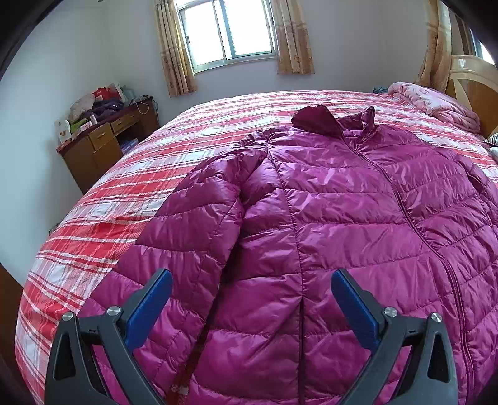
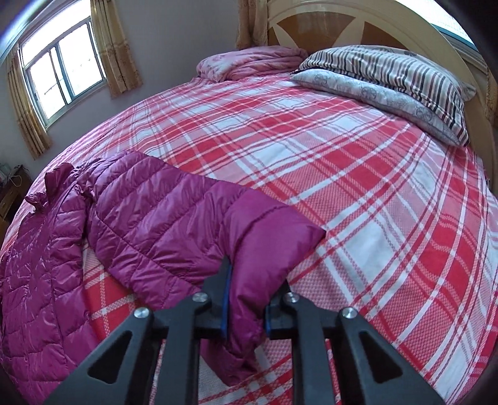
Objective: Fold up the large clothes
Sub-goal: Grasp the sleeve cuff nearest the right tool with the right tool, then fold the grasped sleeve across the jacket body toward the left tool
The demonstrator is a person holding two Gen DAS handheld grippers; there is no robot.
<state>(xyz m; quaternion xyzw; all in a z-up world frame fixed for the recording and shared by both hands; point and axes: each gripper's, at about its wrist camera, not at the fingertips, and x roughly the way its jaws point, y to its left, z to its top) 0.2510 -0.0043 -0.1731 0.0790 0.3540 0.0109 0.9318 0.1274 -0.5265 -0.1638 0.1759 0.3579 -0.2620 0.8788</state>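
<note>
A magenta quilted puffer jacket (image 1: 326,212) lies zipped and face up on the red plaid bed (image 1: 130,187), collar toward the window. My left gripper (image 1: 251,277) hovers open over its hem area, near the left sleeve (image 1: 199,218), blue pads wide apart and nothing pinched. In the right wrist view the jacket's other sleeve (image 2: 174,218) stretches out across the bed (image 2: 358,193). My right gripper (image 2: 256,277) is shut on the sleeve's cuff end (image 2: 267,246), and the fabric bunches between the blue pads.
Two pillows (image 2: 392,81) and a folded pink blanket (image 2: 252,60) lie by the wooden headboard (image 2: 342,28). A cluttered wooden desk (image 1: 105,137) stands left of the bed under a curtained window (image 1: 227,31).
</note>
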